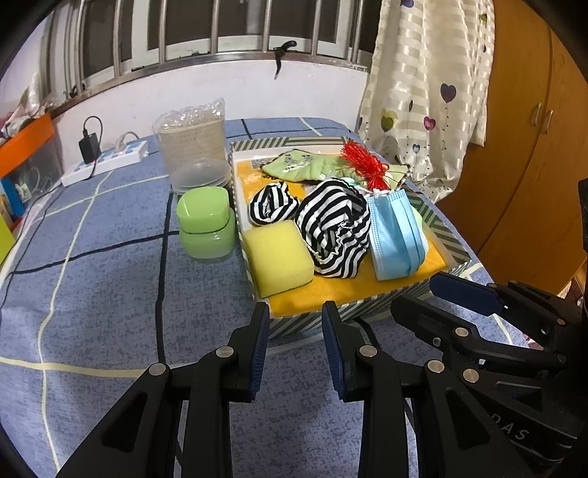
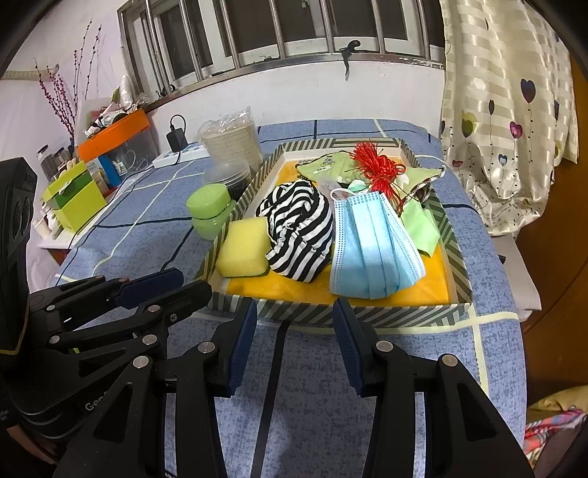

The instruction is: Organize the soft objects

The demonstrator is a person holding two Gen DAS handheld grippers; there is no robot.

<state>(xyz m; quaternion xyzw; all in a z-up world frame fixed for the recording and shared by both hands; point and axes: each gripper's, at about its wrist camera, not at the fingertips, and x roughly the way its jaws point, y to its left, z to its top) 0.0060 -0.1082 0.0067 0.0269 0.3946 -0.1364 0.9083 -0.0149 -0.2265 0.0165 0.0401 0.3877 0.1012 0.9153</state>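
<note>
Yellow sponge (image 1: 278, 257), striped cloth (image 1: 336, 235) and blue mask (image 1: 395, 235) lie side by side in the striped tray (image 1: 450, 235).

Left gripper (image 1: 296, 320): jaws parted, nothing between the blue pads (image 1: 260, 345), fingers level and pointing forward. Right gripper (image 2: 294, 320): jaws parted, empty, blue pads (image 2: 347, 345) facing each other. The two sit side by side, close, the right slightly ahead, both angled inward

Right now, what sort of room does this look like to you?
Probably a bedroom at home. The tray of soft things sits on what looks like a bed under a blue checked sheet, with a heart-print curtain by a barred window and a wooden wardrobe alongside.
</note>
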